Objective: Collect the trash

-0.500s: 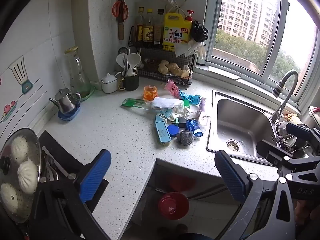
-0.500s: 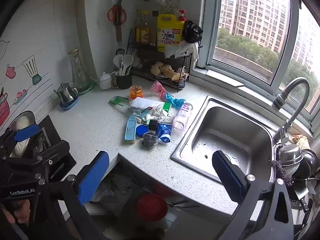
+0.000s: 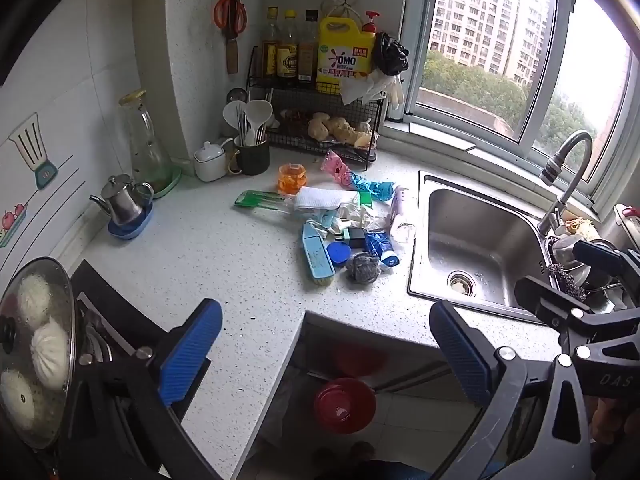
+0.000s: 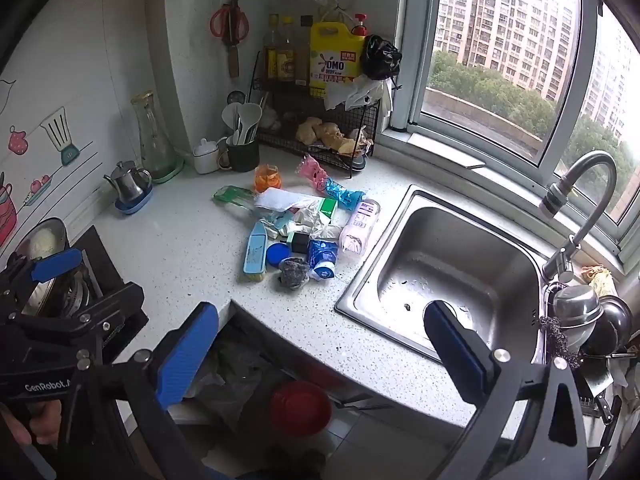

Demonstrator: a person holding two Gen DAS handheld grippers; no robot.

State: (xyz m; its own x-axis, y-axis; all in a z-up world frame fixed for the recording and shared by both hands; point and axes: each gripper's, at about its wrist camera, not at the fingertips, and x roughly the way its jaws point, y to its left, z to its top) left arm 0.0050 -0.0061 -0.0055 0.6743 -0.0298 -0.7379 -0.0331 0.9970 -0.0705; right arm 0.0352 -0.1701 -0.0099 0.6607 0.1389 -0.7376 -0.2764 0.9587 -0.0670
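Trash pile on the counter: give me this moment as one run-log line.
phase: approach | left gripper: open, empty | right gripper: open, empty | trash pile: untouched, beside sink

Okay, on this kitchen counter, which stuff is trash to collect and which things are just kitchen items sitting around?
Job things: pink wrapper, blue wrapper, crumpled white paper, blue bottle cap, blue crushed packet, pale plastic bottle.

Lying about: metal teapot, utensil cup, yellow detergent jug, red scissors, sink.
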